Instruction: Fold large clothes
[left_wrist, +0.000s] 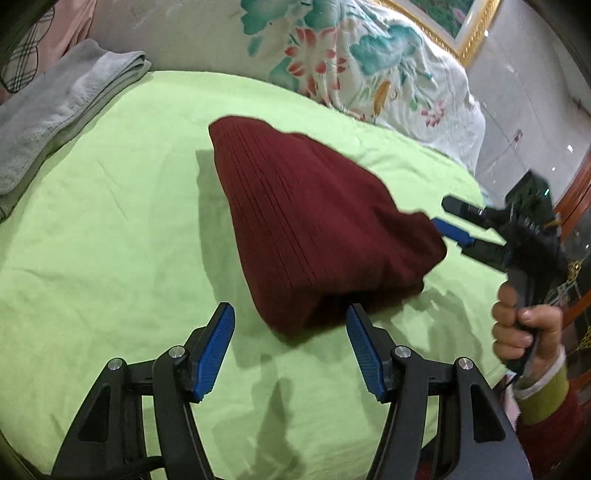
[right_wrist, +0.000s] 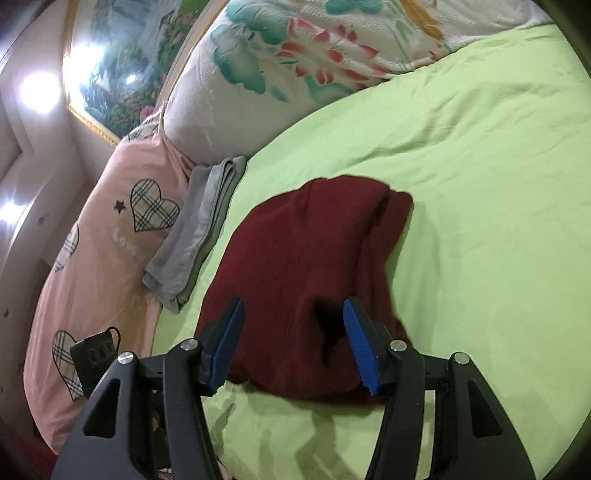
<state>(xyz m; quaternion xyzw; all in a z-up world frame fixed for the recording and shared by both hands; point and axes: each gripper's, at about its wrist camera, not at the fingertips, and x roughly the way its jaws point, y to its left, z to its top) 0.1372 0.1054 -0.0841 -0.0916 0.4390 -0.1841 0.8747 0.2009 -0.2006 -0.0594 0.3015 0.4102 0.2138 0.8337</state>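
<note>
Green-sheeted bed (right_wrist: 480, 155) carried folded maroon garment (right_wrist: 310, 258) mid-bed; pink pillow (right_wrist: 122, 229) at head edge read "Love". Left gripper (left_wrist: 290, 347) and right gripper (right_wrist: 291, 339) jaws stood apart, gripping nothing.

I'm seeing my left gripper (left_wrist: 290, 345) showing black arms, ribbed blue pads and silver screws; the right gripper (right_wrist: 293, 341) is matching, and my sleeve (left_wrist: 543, 397) is showing a yellow-green cuff over red.

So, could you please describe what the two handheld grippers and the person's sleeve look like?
Both the left gripper and the right gripper have black angular frames, silver pivot bolts and ribbed blue pads. The right one has a black pistol handle. The sleeve is red with a yellow-green cuff.
</note>
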